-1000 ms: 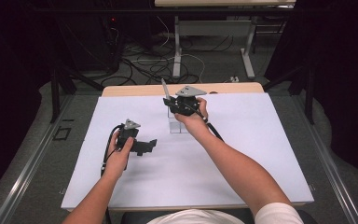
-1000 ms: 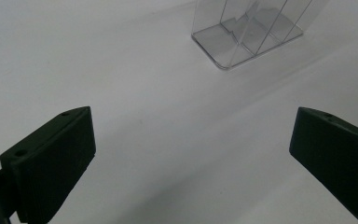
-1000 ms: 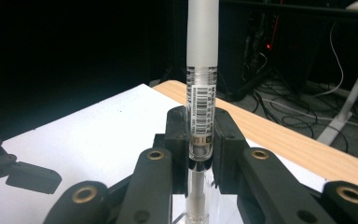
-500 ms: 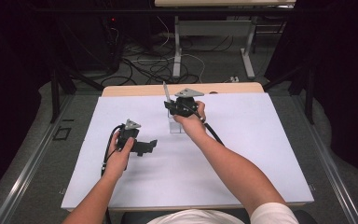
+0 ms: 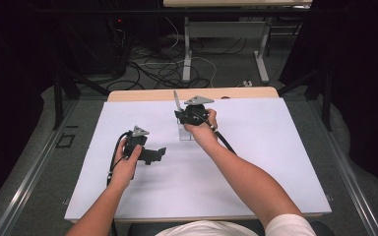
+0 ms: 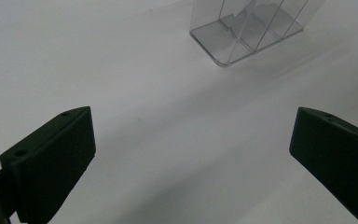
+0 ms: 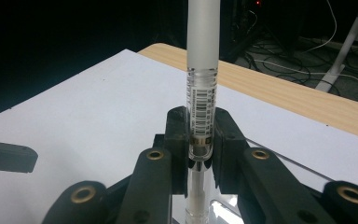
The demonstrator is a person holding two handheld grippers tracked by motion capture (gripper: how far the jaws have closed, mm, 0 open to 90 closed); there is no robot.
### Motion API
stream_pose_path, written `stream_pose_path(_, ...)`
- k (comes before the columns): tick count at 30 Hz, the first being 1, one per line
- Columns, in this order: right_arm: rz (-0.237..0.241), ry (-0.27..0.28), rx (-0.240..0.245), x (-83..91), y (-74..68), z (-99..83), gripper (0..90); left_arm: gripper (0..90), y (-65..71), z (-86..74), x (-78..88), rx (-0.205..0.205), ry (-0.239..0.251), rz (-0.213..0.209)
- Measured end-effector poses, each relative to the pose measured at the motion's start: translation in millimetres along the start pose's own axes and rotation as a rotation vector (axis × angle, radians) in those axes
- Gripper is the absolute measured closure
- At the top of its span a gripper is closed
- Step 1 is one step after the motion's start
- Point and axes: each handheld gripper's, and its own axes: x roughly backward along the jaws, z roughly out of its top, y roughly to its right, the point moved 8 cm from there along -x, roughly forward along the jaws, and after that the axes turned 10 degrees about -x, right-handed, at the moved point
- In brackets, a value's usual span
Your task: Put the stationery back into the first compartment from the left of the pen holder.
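Gripping a pen (image 7: 201, 93) upright between its closed jaws, the right tool (image 5: 189, 114) sits over a clear plastic holder (image 5: 186, 132) near the far middle of the bench (image 5: 275, 147). The pen's lower end reaches down toward the holder; whether it touches cannot be told. The left tool (image 5: 158, 154) rests low over the white sheet, well to the left of the holder, its jaws spread wide with nothing between them. In the left gripper view the holder (image 6: 247, 32) lies ahead.

A frosted pen (image 7: 200, 93) with a barcode label stands upright at frame centre, above a clear holder (image 6: 247, 30).
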Motion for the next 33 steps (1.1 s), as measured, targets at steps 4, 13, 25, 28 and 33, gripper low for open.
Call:
stream_pose_path(4,-0.006,0.007,-0.009,3.0,-0.5,3.3,69.7,0.3,-0.1,-0.1,0.0,0.002,0.001,0.002)
stream_pose_path(13,-0.014,0.018,0.007,16.2,3.3,6.5,55.6,0.3,-0.7,-0.8,-0.3,0.004,-0.003,0.006)
stream_pose_path(25,-0.05,0.013,0.034,50.8,22.2,2.7,38.1,0.3,-1.0,-1.7,-1.0,0.004,-0.007,0.007)
stream_pose_path(28,-0.062,-0.012,0.054,58.4,29.2,-1.2,29.8,0.3,-0.9,-2.1,-1.0,0.005,-0.009,0.005)
stream_pose_path(33,-0.07,-0.031,0.06,71.9,37.8,-5.7,17.1,0.3,-0.9,-2.5,-1.2,0.006,-0.012,0.004)
